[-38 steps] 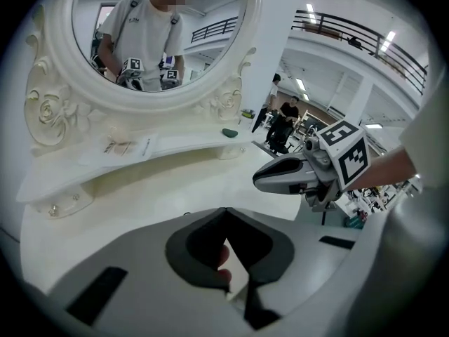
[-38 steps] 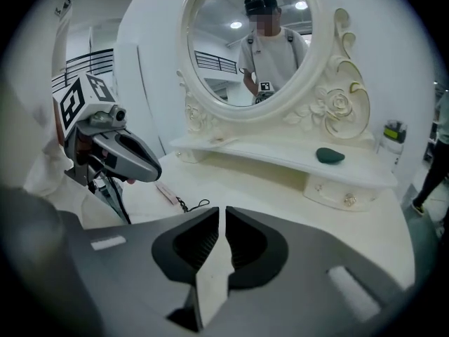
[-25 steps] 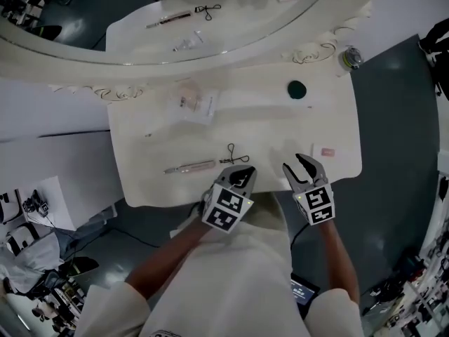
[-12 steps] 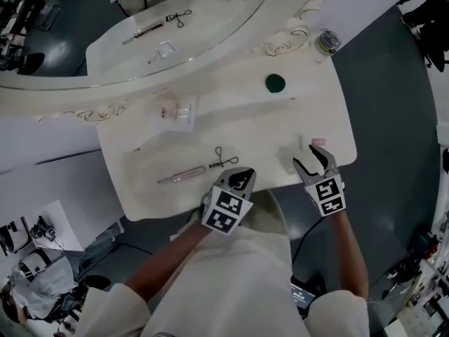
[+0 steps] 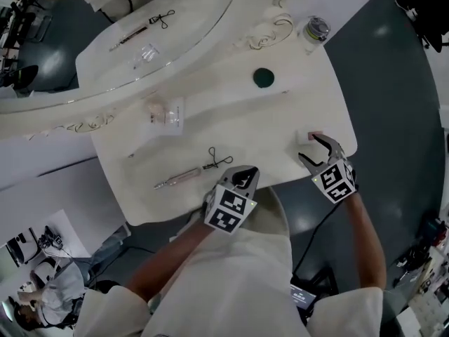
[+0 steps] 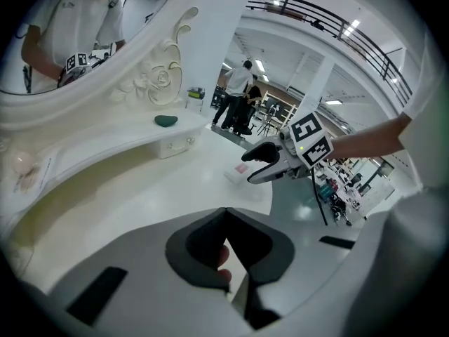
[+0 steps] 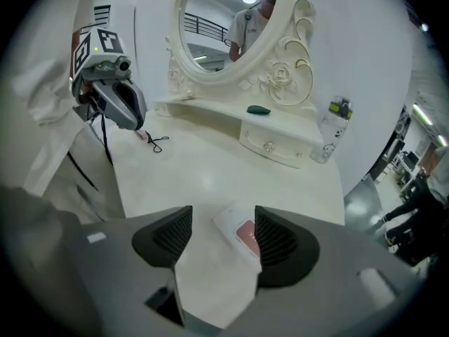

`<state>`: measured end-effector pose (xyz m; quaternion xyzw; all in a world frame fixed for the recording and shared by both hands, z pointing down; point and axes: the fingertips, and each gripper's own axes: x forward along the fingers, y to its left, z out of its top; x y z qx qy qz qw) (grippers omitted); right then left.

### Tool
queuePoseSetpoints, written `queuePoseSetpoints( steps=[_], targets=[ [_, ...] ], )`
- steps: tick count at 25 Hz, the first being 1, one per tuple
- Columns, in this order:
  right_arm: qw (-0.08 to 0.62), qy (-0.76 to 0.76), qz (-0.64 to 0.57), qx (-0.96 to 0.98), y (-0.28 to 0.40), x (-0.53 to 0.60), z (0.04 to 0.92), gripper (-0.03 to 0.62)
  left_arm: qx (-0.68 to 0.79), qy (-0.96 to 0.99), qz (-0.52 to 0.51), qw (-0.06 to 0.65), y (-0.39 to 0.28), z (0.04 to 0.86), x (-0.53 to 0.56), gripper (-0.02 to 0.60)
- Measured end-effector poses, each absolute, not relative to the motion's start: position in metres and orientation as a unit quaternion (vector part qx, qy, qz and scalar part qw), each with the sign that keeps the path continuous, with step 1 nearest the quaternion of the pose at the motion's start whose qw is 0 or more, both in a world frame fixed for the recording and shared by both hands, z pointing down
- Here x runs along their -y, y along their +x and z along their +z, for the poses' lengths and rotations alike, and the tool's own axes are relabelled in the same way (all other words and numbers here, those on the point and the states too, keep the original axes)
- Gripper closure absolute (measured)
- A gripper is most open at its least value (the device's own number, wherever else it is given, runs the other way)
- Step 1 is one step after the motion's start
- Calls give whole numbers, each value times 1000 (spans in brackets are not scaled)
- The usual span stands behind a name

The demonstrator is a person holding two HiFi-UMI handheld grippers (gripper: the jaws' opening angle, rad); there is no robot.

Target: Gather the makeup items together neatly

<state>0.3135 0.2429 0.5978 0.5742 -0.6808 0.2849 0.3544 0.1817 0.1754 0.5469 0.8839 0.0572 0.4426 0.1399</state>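
Clear sachet (image 5: 166,113) well up-left of left claw (image 5: 243,177): pale contents, can't ID. Slim pencil (image 5: 177,180) and eyelash curler (image 5: 219,161) lie just left of and ahead of that claw, whose jaws are closed and empty. Right claw (image 7: 223,223) has jaws wide, just been opening. The small pink-labelled white box (image 7: 245,237) sits between them on the table (image 5: 231,118), pads off it. Capped bottle (image 5: 313,30) well beyond, contents unclear.

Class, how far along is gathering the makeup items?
Done: nothing yet; the eyelash curler, pencil, clear packet and green disc lie scattered. In hand: the right gripper, jaws just opened, straddles the pink-labelled packet, not gripping. Remaining: bringing everything together.
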Motion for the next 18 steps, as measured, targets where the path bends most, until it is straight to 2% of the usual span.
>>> queuePoseSetpoints(
  steps=[4, 18],
  targets=[
    [392, 546, 275, 687, 321, -252, 606, 349, -63, 882, 447, 131, 183, 550, -179, 577],
    [458, 459, 252, 719, 344, -269, 635, 349, -57, 877, 459, 131, 180, 559, -177, 577]
  ],
)
